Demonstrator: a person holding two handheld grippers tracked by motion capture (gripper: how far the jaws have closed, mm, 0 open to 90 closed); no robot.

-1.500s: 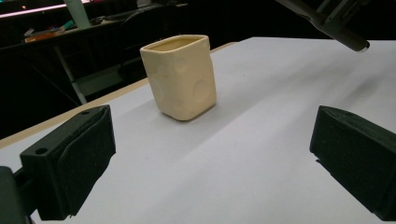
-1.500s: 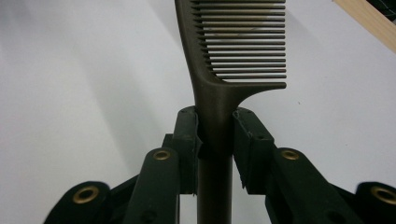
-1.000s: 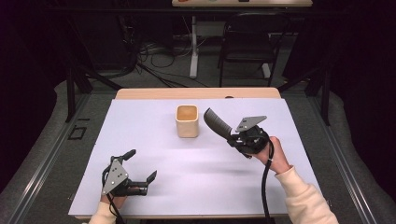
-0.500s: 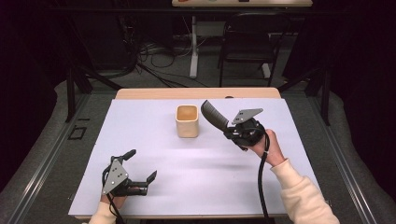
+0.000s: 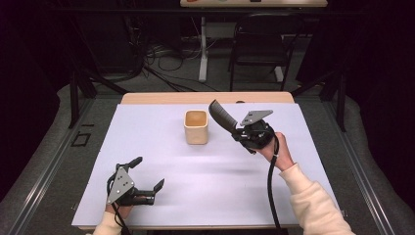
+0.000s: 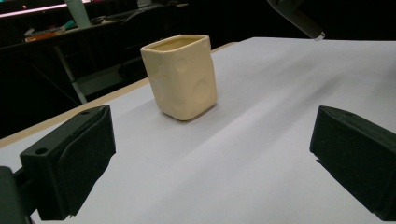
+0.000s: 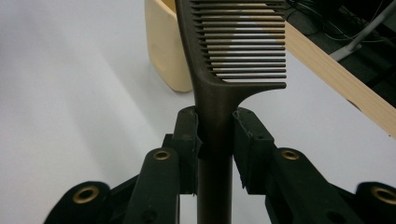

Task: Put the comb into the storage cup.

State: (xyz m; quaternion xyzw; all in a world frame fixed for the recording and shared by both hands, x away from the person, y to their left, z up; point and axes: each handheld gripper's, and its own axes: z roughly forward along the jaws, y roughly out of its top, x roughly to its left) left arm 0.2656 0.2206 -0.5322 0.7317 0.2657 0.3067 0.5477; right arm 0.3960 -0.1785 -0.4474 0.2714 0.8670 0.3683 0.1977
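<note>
Dark brown comb (image 5: 221, 115) clamped by handle in right gripper (image 5: 238, 133), long axis slanting toward upper left, teeth fine, close-set. Left gripper (image 5: 148, 174) jaws apart, empty, lower left.

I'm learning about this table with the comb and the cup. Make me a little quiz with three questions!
1. True or false: the right tongs are shut on the comb.
2. Where does the cream cup stand? A) upright on the white table cover B) tipped on its side C) between the left tongs' pads
3. Fill in: the left tongs are ____ and hold nothing.

Key
1. True: both pads clamp the comb's handle just below the teeth.
2. A: it stands upright, apart from both tongs, with the comb's tip to its right in the high view.
3. Open: the pads stand wide apart, low over the cover.
</note>
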